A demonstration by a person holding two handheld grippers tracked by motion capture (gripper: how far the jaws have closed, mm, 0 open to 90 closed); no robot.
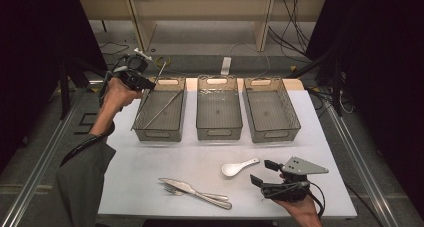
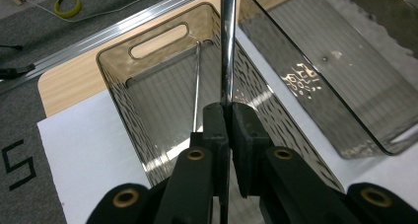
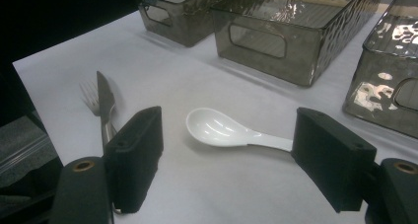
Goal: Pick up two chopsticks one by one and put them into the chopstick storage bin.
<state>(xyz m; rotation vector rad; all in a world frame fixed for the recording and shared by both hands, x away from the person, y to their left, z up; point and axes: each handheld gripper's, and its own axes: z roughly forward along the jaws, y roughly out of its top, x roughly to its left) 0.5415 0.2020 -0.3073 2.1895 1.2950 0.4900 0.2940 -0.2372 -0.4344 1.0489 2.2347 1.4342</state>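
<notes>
While the left gripper point(image 2: 229, 116) clamps a chopstick point(image 2: 227, 46) (over the left bin point(image 1: 145, 133)), the right gripper point(image 3: 226, 157) gapes.

Knife point(image 1: 184, 186), fork point(image 1: 172, 190), middle bin point(image 1: 218, 132)

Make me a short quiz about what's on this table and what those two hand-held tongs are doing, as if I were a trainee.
1. True or false: the left tongs are shut on a metal chopstick above the left bin.
2. Multiple choice: what lies on the table just ahead of the open right tongs? A) a white spoon B) a cup C) a plate
3. Fill in: a knife lies across a ____ near the table's front edge.

Key
1. True; a second chopstick already lies in that bin.
2. A, the white spoon.
3. Fork.
</notes>
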